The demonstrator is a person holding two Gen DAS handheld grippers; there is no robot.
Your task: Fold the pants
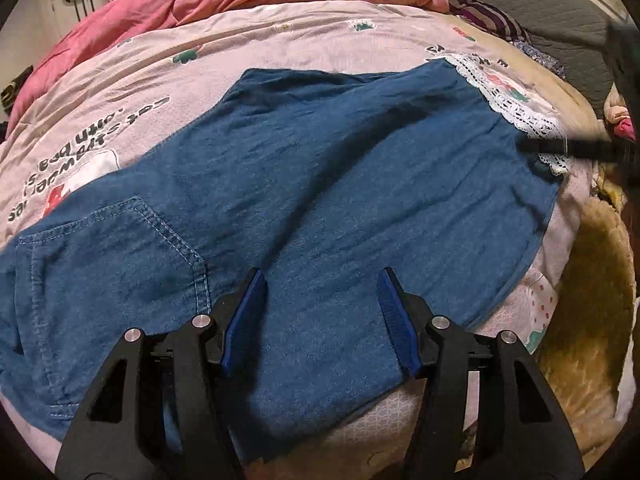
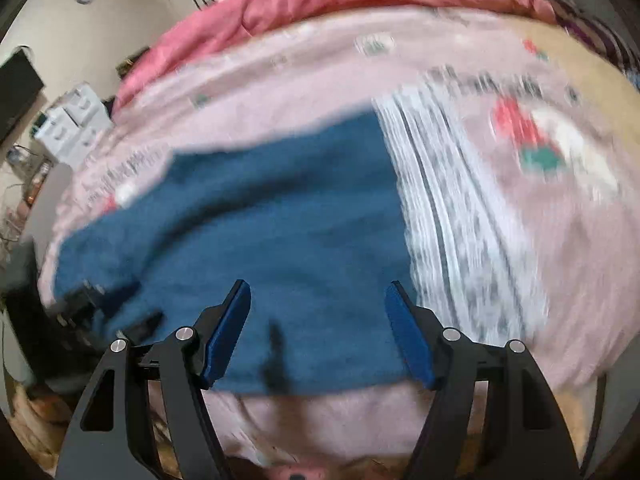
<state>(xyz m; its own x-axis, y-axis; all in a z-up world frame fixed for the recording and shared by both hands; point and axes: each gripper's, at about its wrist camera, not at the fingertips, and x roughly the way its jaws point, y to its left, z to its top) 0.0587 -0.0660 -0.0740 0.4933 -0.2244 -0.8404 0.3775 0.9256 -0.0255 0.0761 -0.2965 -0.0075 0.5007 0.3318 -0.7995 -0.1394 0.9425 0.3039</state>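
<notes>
1. Left wrist view: left gripper [image 1: 320,276] tilts down over the pants [image 1: 320,184], jaws apart, nothing pinched.
2. Pants lie flat on the pink bedspread [image 1: 280,40], lace hem [image 1: 512,108] far right.
3. Right gripper [image 2: 318,288] angles down too, jaws wide and empty, pretty blurry.

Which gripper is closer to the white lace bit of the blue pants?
Right. The right gripper hangs over the blue denim pants just beside the white lace trim; the left gripper hangs near the stitched pocket, far from it.
</notes>
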